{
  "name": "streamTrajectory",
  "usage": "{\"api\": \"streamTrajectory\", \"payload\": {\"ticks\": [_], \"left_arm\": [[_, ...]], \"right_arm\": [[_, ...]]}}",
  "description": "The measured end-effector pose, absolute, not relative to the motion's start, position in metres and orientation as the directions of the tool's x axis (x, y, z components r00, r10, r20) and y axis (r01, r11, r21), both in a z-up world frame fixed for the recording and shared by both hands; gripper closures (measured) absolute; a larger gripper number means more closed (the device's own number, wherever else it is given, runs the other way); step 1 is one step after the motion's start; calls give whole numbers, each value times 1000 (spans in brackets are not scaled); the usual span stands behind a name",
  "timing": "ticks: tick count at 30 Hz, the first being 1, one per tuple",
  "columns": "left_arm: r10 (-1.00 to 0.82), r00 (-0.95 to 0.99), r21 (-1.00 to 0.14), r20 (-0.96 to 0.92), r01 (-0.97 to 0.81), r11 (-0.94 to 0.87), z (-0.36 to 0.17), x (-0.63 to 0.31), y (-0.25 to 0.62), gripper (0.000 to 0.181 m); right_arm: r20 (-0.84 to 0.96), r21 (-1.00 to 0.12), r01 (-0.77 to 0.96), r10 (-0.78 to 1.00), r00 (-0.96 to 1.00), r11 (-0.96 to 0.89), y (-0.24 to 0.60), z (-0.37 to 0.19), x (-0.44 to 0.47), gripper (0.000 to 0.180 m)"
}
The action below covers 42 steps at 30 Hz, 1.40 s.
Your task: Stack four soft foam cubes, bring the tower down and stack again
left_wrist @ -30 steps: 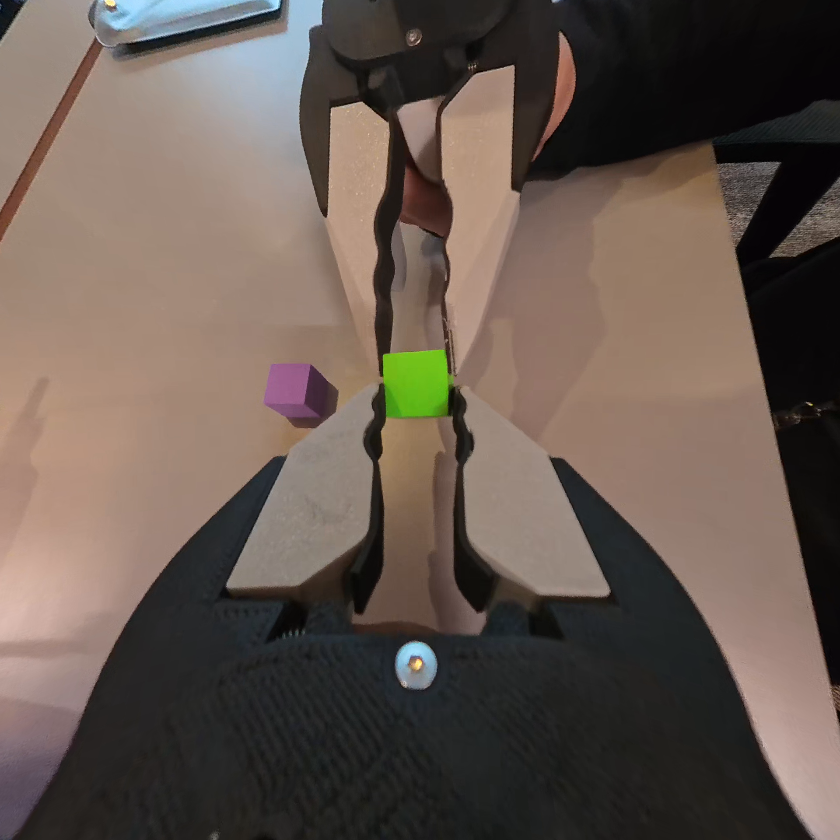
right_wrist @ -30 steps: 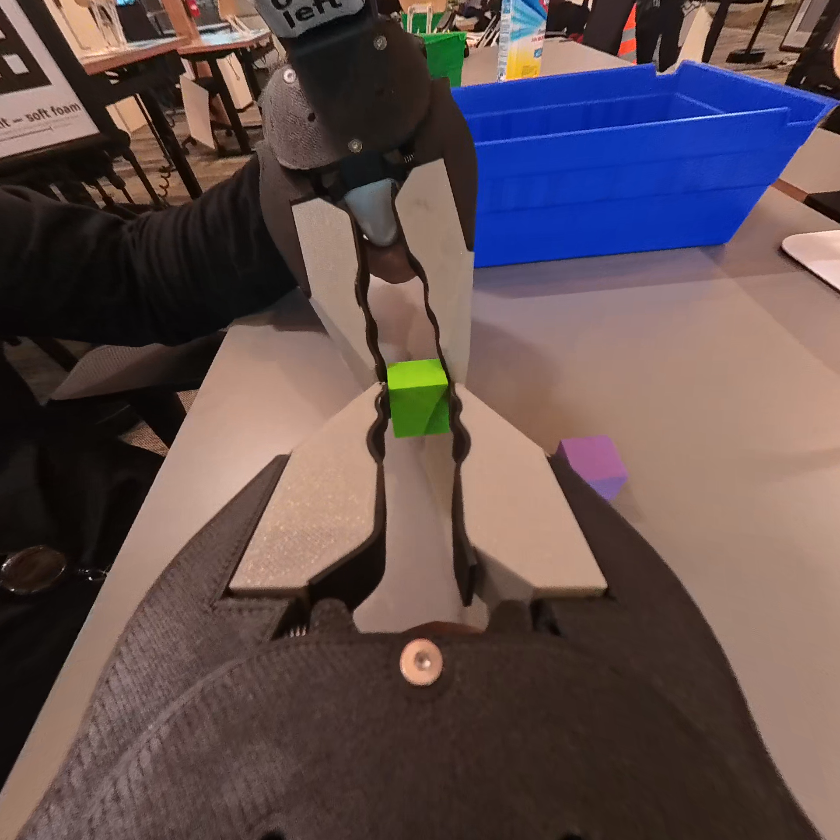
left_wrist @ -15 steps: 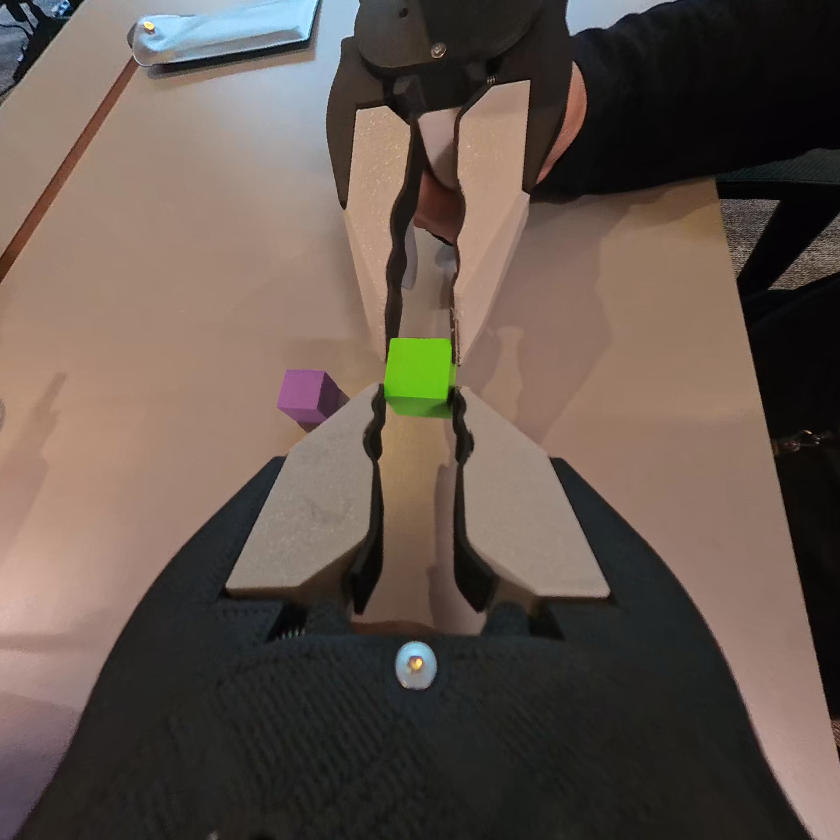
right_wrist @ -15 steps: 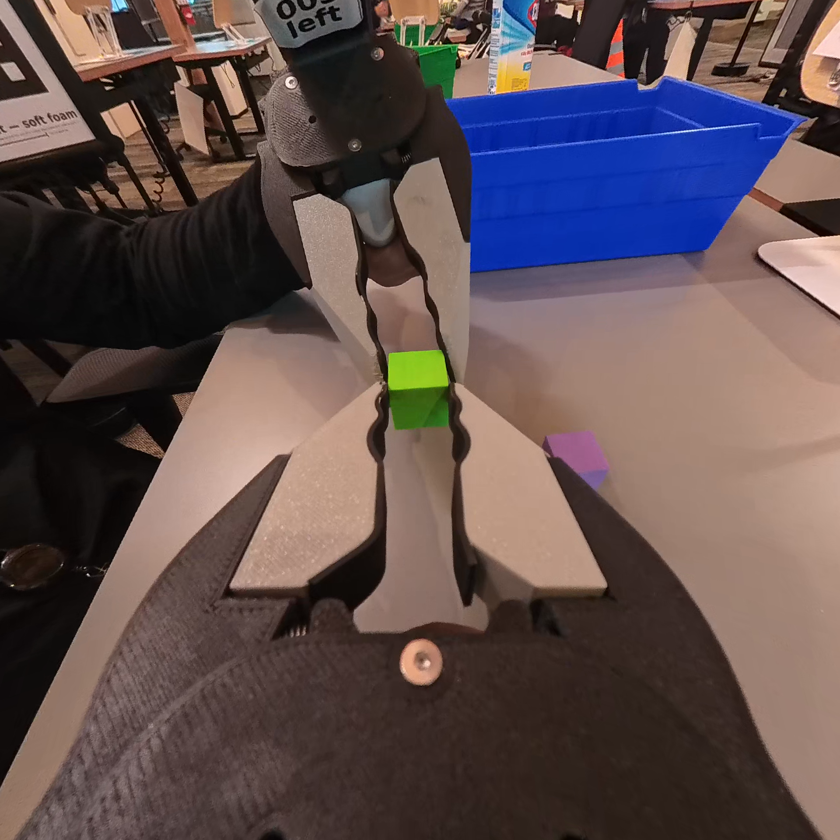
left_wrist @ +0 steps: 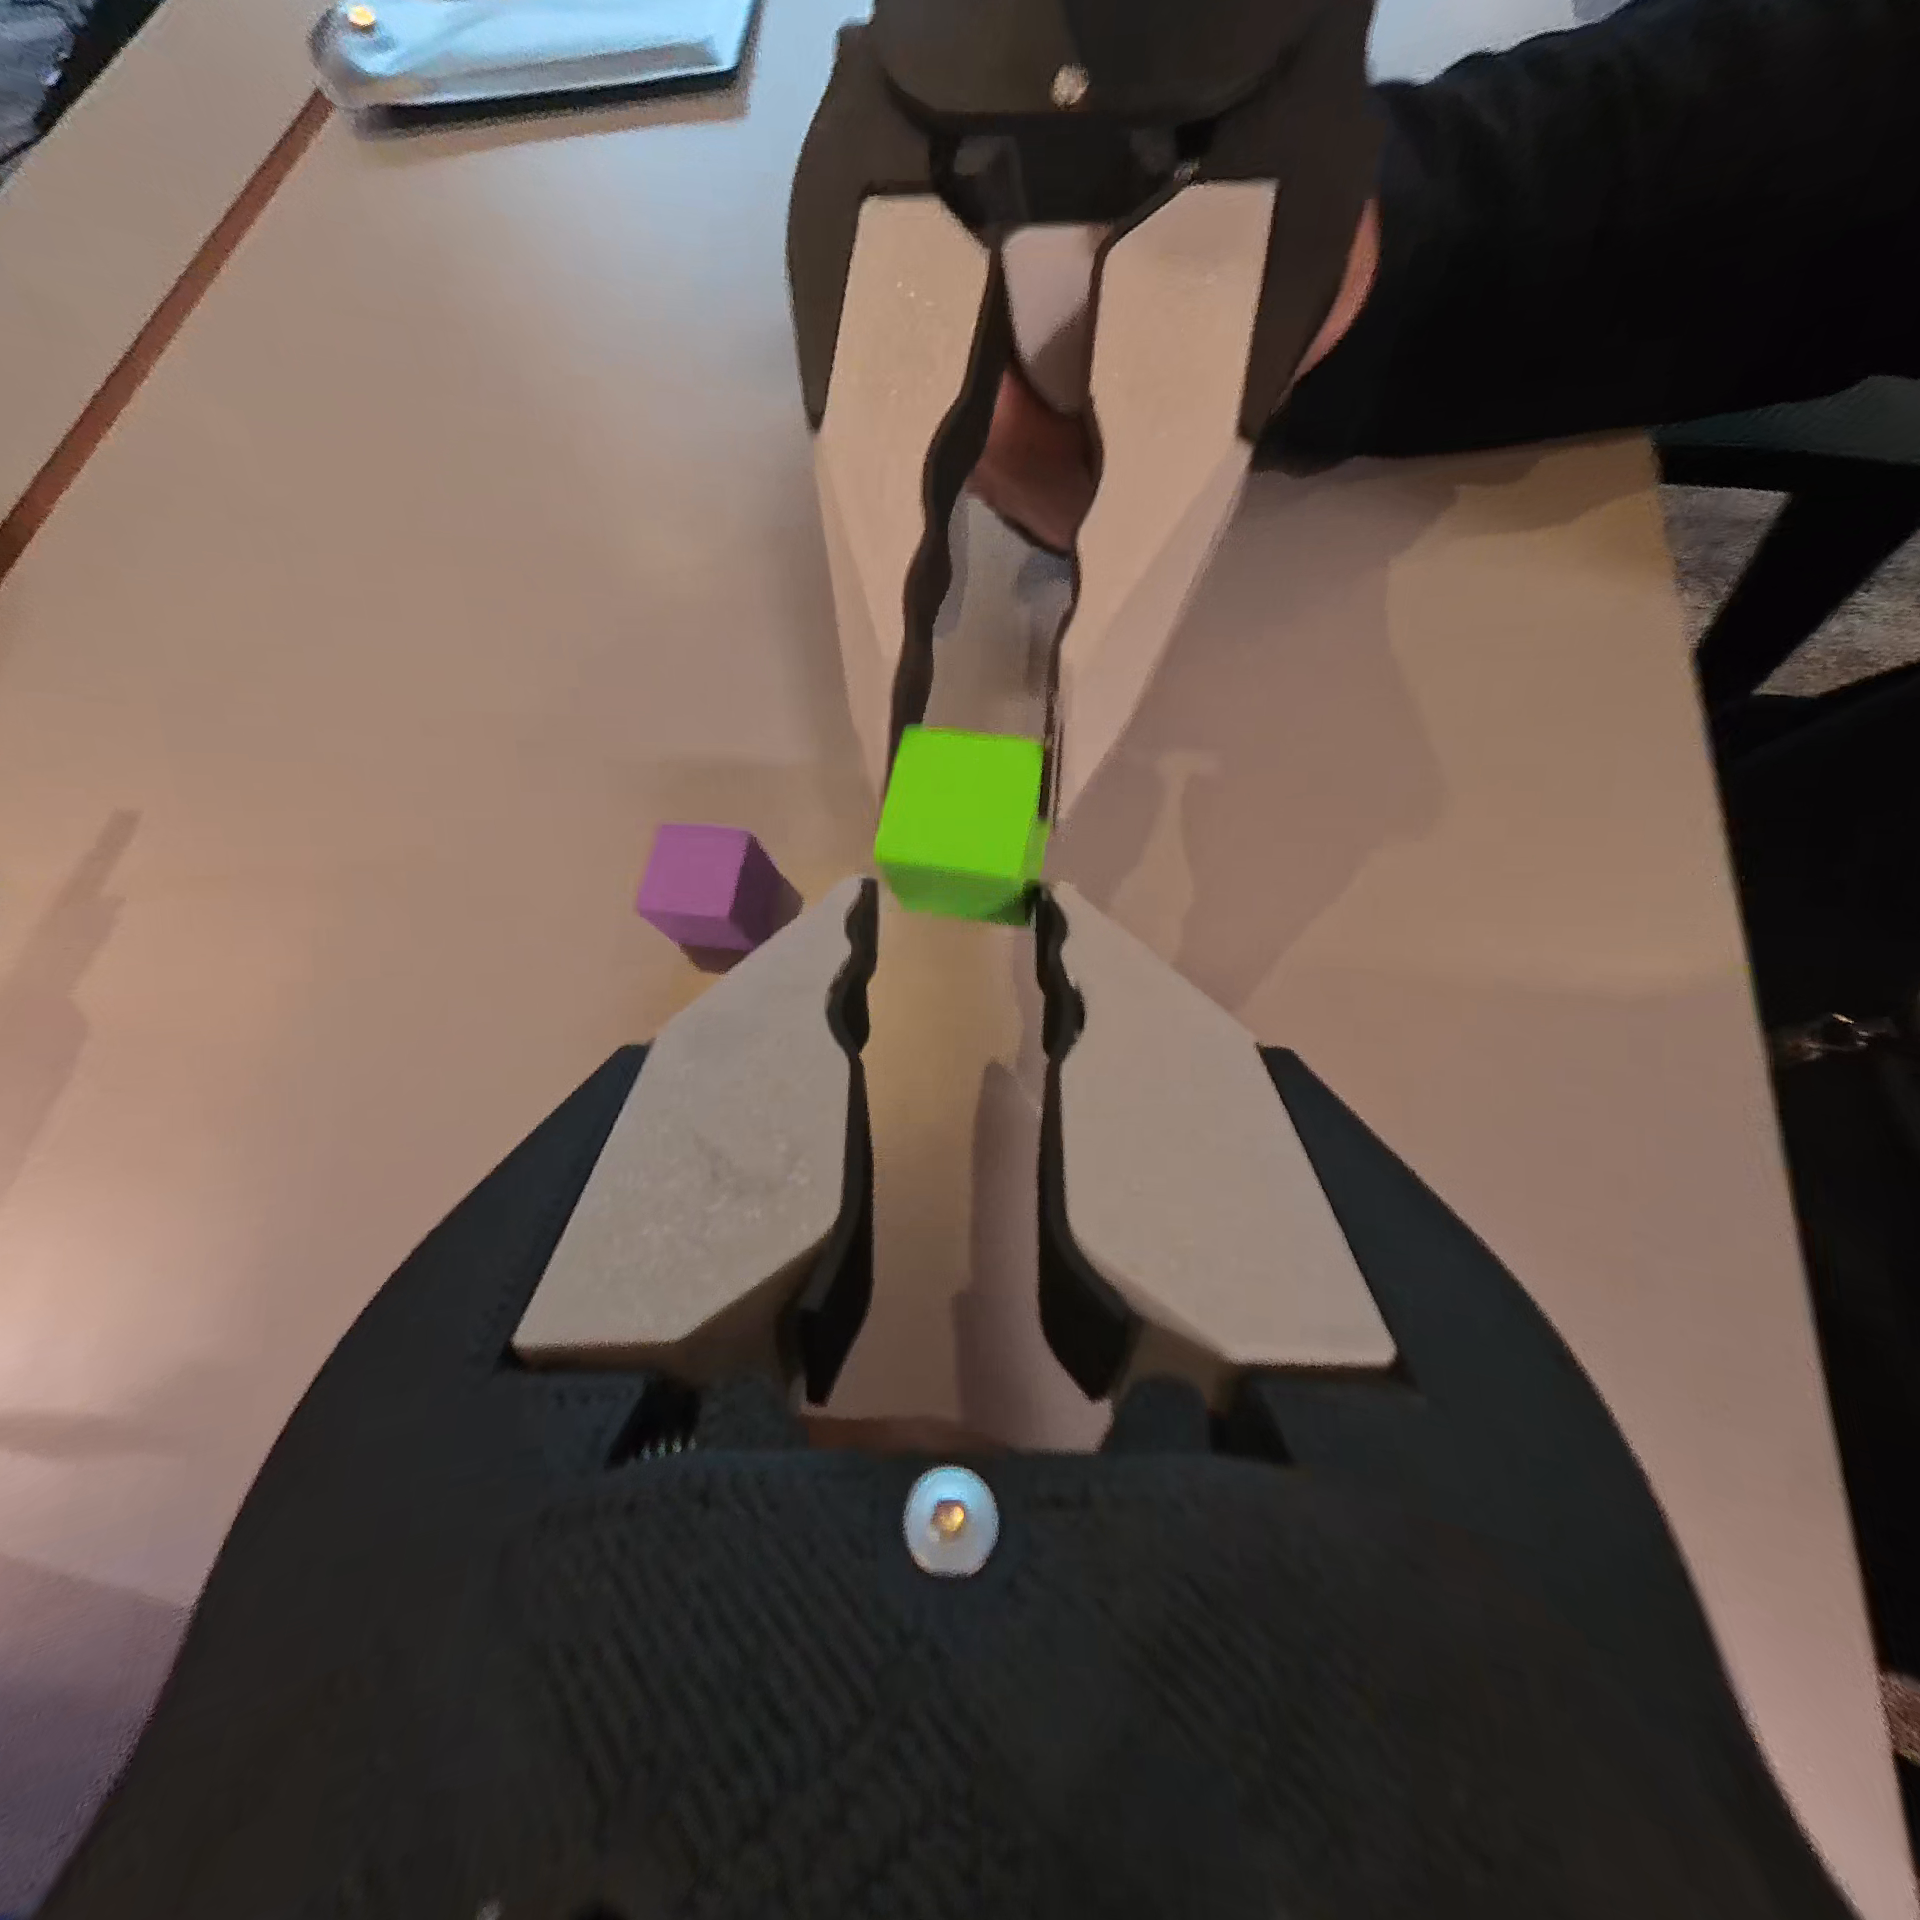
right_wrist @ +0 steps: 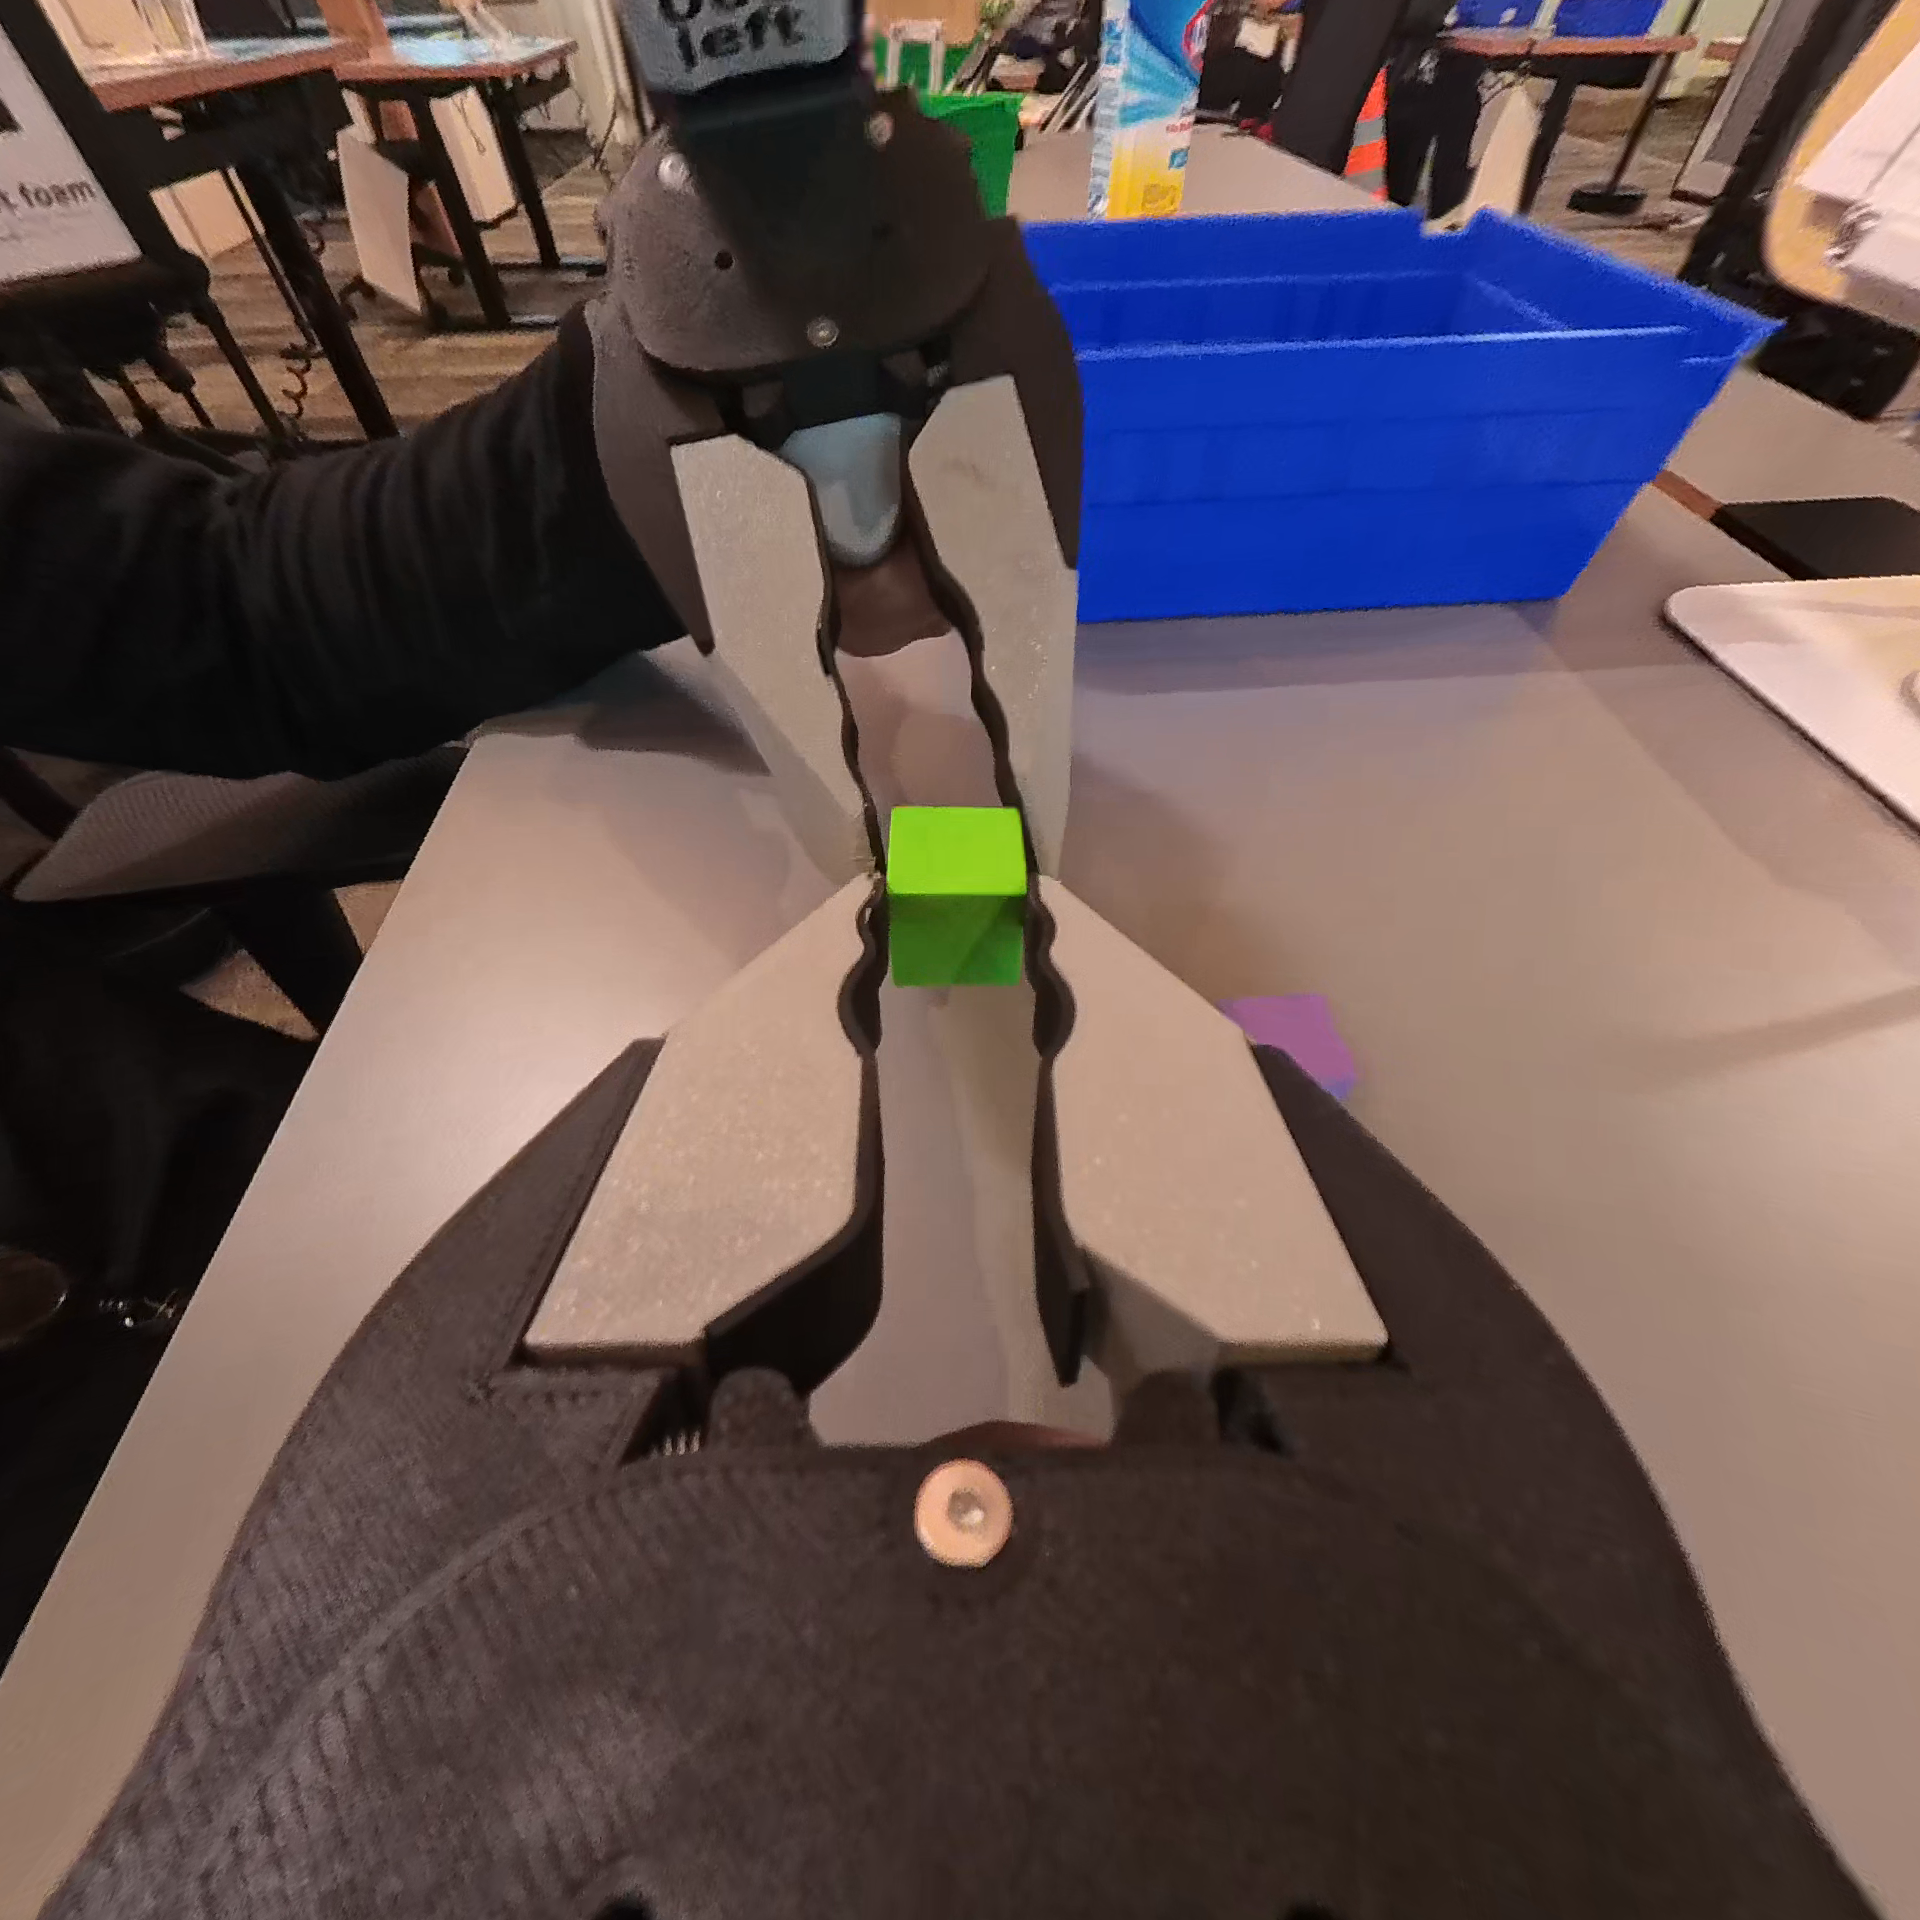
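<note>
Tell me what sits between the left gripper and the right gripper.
The green cube sits between left gripper and right gripper; both wrist views show it.

Green cube (left_wrist: 961, 821) & purple cube (left_wrist: 707, 883): matt foam, smooth faces. Gripper finger plates (right_wrist: 727, 1174) look speckled, matt grey; bodies covered w/ ribbed black plastic. Table (left_wrist: 436, 540) is smooth w/ a soft sheen. Blue bin (right_wrist: 1351, 416): semi-gloss plastic.
</note>
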<state>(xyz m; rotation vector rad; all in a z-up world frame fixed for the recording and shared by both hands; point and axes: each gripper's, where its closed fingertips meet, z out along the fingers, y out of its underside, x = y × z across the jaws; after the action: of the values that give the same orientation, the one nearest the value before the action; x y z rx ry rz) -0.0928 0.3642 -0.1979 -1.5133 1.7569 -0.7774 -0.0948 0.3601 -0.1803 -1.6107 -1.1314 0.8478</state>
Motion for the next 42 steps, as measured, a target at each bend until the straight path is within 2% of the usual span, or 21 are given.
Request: {"api": "streamTrajectory", "payload": {"ticks": [3, 6, 9, 14, 16, 19, 26, 42], "left_arm": [[-995, 28, -782, -96, -621, 57, -205, -99, 386, 139], [-990, 137, -781, 13, -617, -96, -210, -99, 403, 139], [-978, 196, -767, 71, -616, -179, -217, -99, 412, 139], [-971, 228, -755, 77, -623, -206, -224, -98, 417, 139], [-968, 239, -748, 79, -627, -215, -226, -99, 419, 139], [-964, 252, -744, 81, -629, -227, -229, -100, 422, 138], [-955, 281, -739, 91, -625, -254, -233, -99, 427, 138], [-949, 306, -742, 81, -617, -262, -233, -101, 433, 138]], "right_arm": [[-39, -974, 192, 920, 389, -122, 372, -165, -81, 156], [-4, -982, 166, 894, 449, -87, 387, -157, -65, 156], [29, -985, 167, 918, 396, -41, 391, -159, -63, 157], [61, -974, 226, 949, 310, -11, 407, -178, -67, 156], [85, -979, 201, 948, 308, 22, 418, -173, -66, 157], [49, -976, 216, 960, 276, -13, 427, -177, -64, 157], [-20, -947, 302, 958, 285, -109, 441, -193, -62, 157], [19, -915, 390, 959, 282, -97, 435, -206, -68, 156]]}}
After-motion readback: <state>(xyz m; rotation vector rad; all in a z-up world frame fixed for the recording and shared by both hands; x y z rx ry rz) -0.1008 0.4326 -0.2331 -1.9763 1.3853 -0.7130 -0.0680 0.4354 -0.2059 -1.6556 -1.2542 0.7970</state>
